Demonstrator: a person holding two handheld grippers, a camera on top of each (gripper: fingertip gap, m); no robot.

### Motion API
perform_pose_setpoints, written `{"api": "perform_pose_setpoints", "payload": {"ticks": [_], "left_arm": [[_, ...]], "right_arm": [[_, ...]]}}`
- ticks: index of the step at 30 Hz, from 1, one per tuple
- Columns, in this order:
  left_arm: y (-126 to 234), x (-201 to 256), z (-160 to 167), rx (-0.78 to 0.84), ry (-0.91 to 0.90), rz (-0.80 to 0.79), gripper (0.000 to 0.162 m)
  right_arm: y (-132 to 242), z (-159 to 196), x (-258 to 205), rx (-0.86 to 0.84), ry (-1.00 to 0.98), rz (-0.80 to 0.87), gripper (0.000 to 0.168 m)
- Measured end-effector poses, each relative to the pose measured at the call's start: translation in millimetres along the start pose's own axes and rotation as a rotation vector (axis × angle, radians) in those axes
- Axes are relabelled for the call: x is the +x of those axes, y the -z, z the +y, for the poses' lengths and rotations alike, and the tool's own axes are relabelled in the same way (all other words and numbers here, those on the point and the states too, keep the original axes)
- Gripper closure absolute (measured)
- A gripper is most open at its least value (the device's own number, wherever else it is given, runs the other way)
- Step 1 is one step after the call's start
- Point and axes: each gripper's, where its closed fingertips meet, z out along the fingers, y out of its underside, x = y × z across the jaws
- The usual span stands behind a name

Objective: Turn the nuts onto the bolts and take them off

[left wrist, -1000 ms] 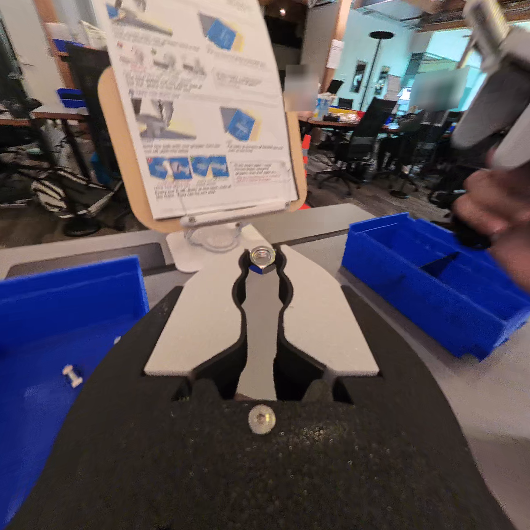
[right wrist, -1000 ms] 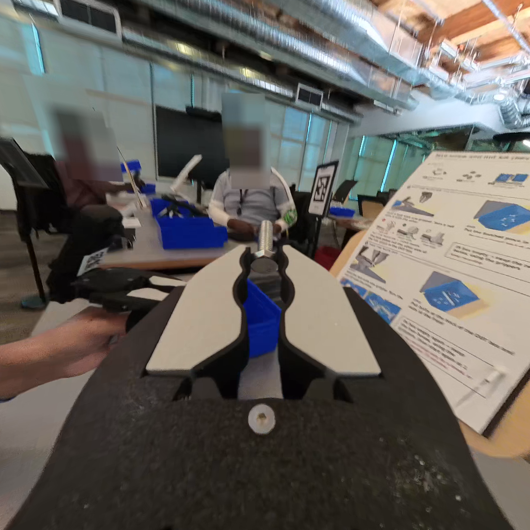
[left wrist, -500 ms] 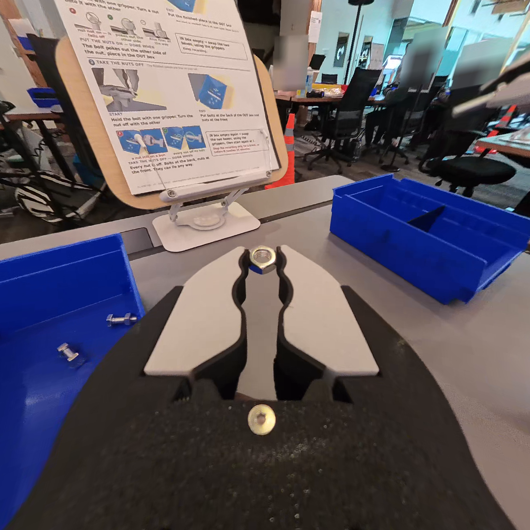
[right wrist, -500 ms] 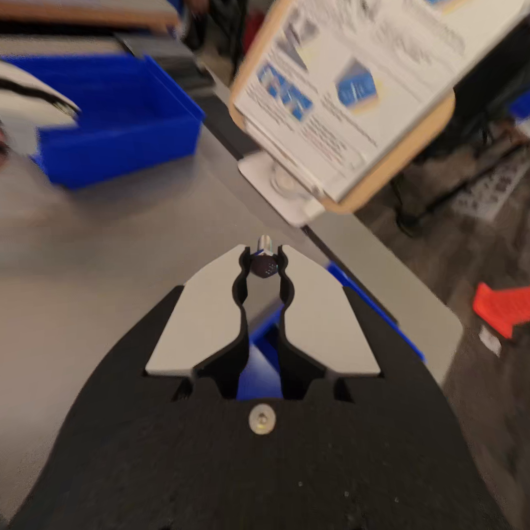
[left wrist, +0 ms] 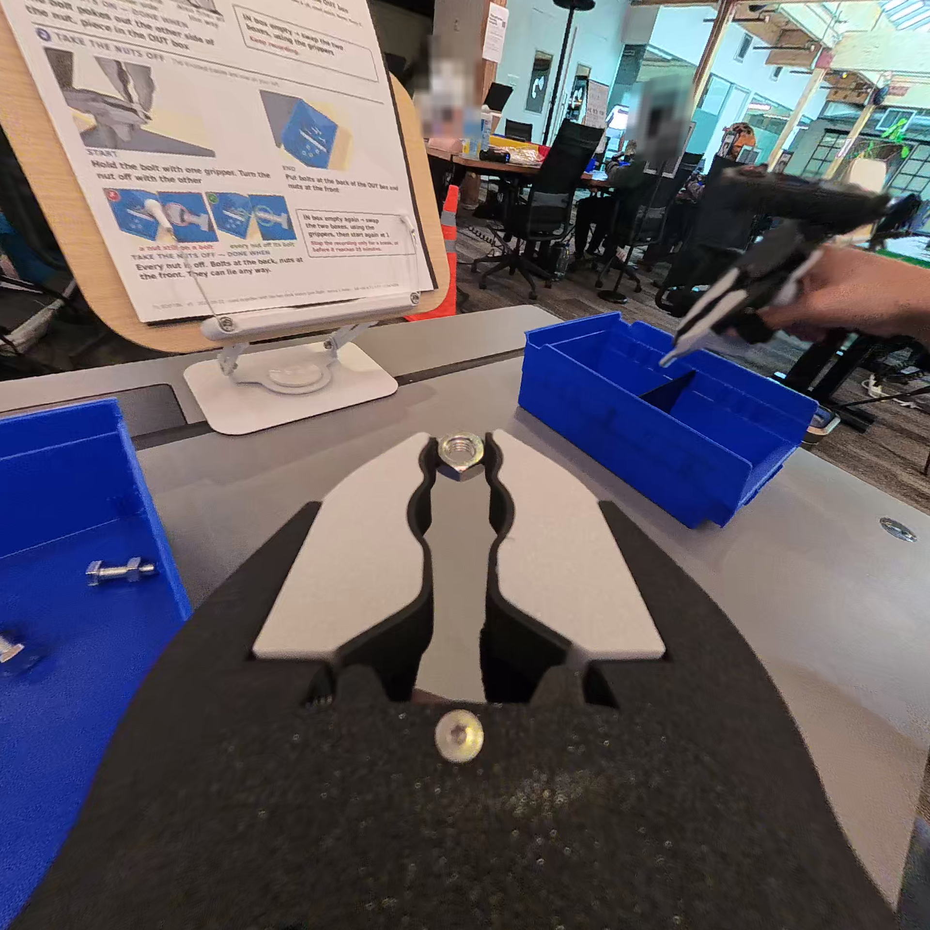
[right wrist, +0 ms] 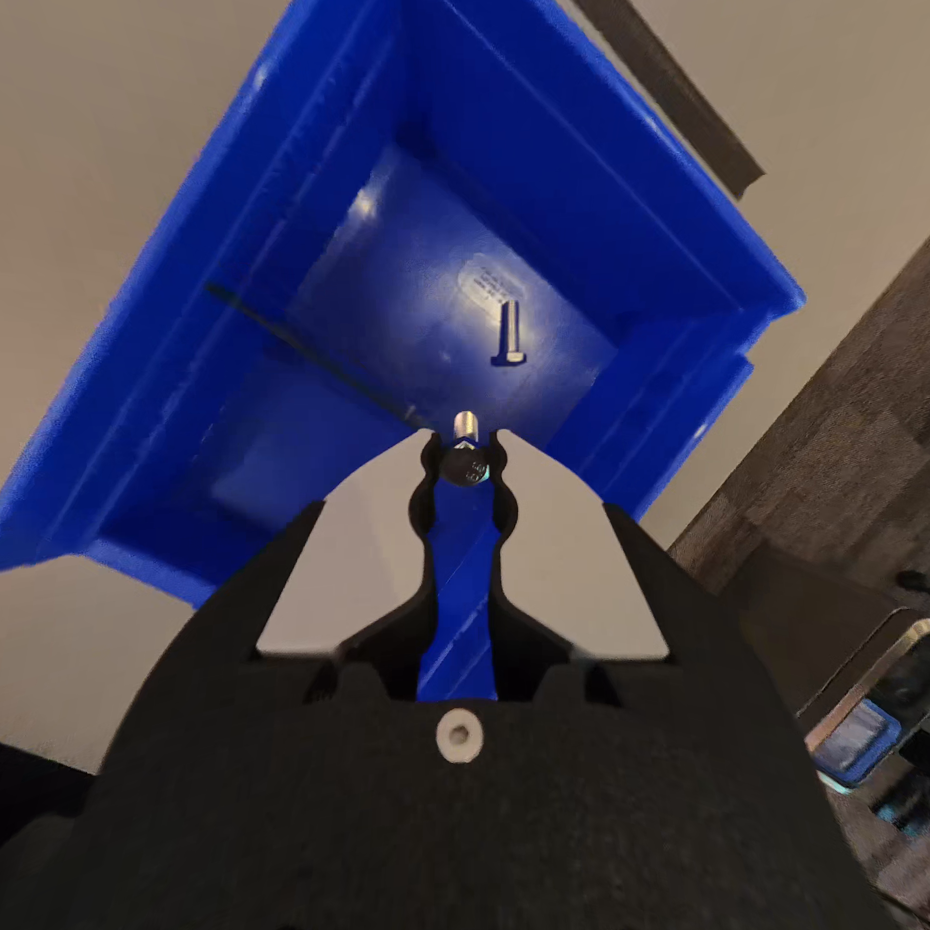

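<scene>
Grey table (left wrist: 755, 629) left open between two blue bins (left wrist: 654, 443) (left wrist: 75, 503). Far edge blocked by document stand (left wrist: 287, 382). Right bin split by dark divider (right wrist: 312, 352).

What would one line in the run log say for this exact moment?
left gripper: shut on nut | right gripper: shut on bolt, over blue bin | loose bolt: in bin

Each tool has a broad black, speckled body, two pale grey fingers edged with wavy black pads, and one round screw at the centre: left tool (left wrist: 459, 455), right tool (right wrist: 465, 443).
</scene>
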Motion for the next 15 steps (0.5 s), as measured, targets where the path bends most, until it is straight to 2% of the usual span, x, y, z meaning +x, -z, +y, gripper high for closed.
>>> {"api": "perform_pose_setpoints", "payload": {"ticks": [4,8,15], "left_arm": [[-5,2,8,-0.033,-0.049,-0.002,0.145],[-1,-2,14,-0.051,-0.090,-0.014,0.145],[5,-14,18,-0.060,-0.058,-0.020,0.145]], "right_arm": [[-48,-15,25,-0.164,-0.033,-0.040,0.150],[-88,-10,45,-0.285,-0.094,-0.059,0.150],[-114,-15,52,-0.327,-0.082,-0.066,0.150]]}}
